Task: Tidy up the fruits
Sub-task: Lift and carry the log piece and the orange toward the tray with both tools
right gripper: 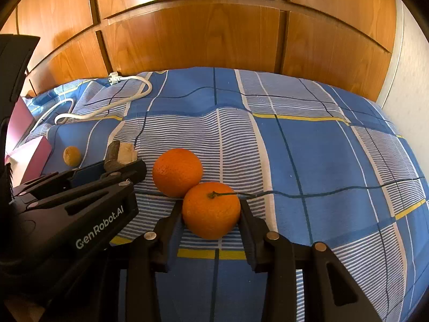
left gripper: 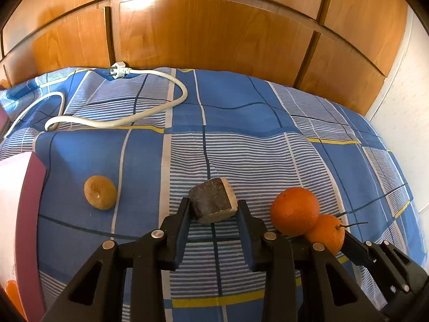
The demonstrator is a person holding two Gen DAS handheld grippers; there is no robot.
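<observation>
In the left wrist view my left gripper (left gripper: 213, 212) is shut on a brown chunk (left gripper: 213, 202) with a pale side, low over the blue checked bedspread (left gripper: 241, 112). The right wrist view shows the same chunk (right gripper: 120, 153) in those jaws from the side. My right gripper (right gripper: 211, 212) is shut on a small stemmed orange (right gripper: 211, 210), which rests on the cloth. A larger orange (right gripper: 177, 172) touches it from behind. Both oranges appear right of the left gripper, the larger (left gripper: 295, 210) and the smaller (left gripper: 328, 232). A tan, dried round fruit (left gripper: 100, 192) lies to the left.
A pink box (left gripper: 29, 214) stands at the left edge, with something orange (left gripper: 12, 292) at its near end. A white power cord with plug (left gripper: 120, 120) loops across the far left of the bed. Wooden wardrobe doors (left gripper: 214, 40) close off the back. The bed drops away on the right.
</observation>
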